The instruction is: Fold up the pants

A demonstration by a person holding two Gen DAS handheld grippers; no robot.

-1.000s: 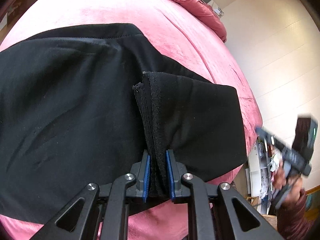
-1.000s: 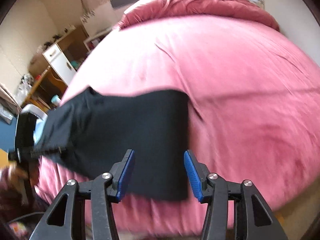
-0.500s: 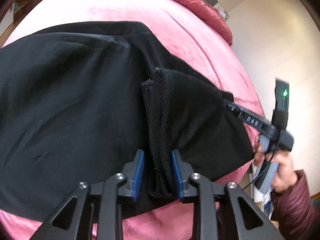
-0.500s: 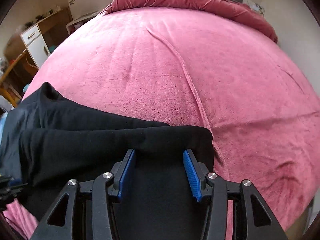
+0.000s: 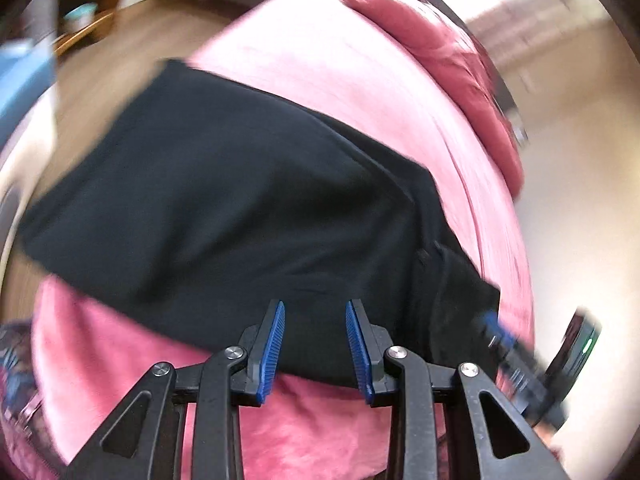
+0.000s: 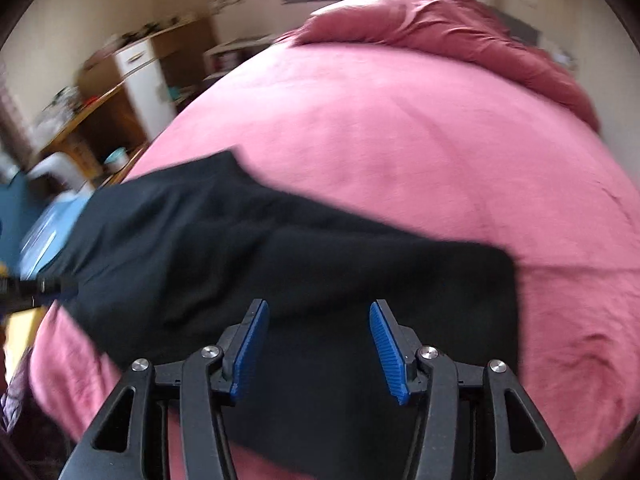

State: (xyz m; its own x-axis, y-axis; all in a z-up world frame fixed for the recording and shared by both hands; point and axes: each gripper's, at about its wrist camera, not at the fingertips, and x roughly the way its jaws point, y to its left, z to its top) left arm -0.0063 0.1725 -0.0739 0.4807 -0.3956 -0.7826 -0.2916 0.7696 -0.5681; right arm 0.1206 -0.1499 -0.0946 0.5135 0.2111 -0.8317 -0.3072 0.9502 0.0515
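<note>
The black pants (image 5: pixel 240 200) lie folded flat on the pink bed cover (image 5: pixel 340 60); they also fill the lower middle of the right wrist view (image 6: pixel 280 264). My left gripper (image 5: pixel 315 344) is open and empty, just above the pants' near edge. My right gripper (image 6: pixel 318 344) is open and empty, over the pants near their right end. The right gripper shows blurred at the lower right of the left wrist view (image 5: pixel 532 364), at the pants' right edge. Both views are motion-blurred.
A bunched red duvet (image 6: pixel 460 36) lies at the bed's far end. A wooden desk and white drawer unit (image 6: pixel 136 76) stand left of the bed. A pale wall (image 5: pixel 580 160) is on the right. The bed edge runs below the pants.
My left gripper has opened and let go of the bunched pant fabric, which now lies flat. Both grippers have pulled back from the pants. The right gripper stays open.
</note>
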